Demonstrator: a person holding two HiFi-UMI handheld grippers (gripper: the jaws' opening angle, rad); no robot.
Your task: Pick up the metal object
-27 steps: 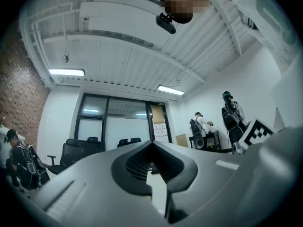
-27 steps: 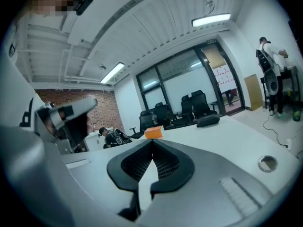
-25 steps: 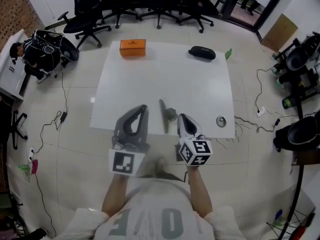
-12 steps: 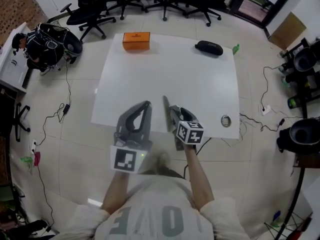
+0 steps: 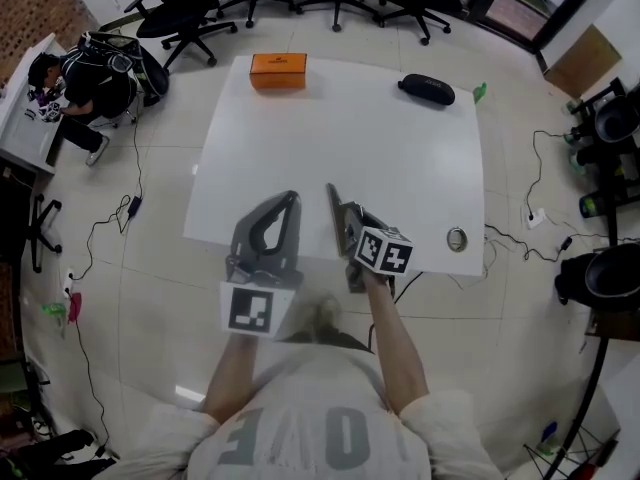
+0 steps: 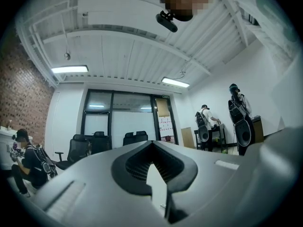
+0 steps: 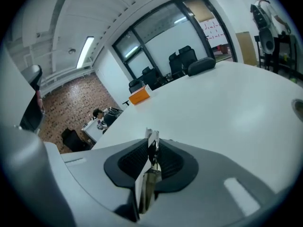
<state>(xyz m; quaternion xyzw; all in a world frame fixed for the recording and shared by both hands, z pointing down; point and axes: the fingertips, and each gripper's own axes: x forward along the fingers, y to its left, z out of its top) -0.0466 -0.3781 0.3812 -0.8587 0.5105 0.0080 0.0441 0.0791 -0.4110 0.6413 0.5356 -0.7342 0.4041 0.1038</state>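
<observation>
A thin metal strip (image 5: 331, 208) stands on edge near the front of the white table (image 5: 350, 148). My right gripper (image 5: 344, 220) is at it. In the right gripper view the strip (image 7: 154, 143) shows edge-on between the ribbed pads (image 7: 166, 161). The jaws of the right gripper (image 7: 151, 148) are closing, and the pads touch the strip. My left gripper (image 5: 289, 202) hovers just left of it, shut and empty. In its own view the left gripper (image 6: 152, 170) looks out level into the room. A small round metal piece (image 5: 457, 238) lies near the table's right front corner.
An orange box (image 5: 278, 70) and a black case (image 5: 427, 89) sit at the table's far edge, with a green item (image 5: 480, 92) beyond it. Office chairs (image 5: 190, 13) stand behind. A person (image 5: 75, 88) sits far left. Cables (image 5: 110, 238) trail on the floor.
My right gripper has shifted left and turned in against the metal strip, which now sits between its jaws. The left gripper has hardly moved.
</observation>
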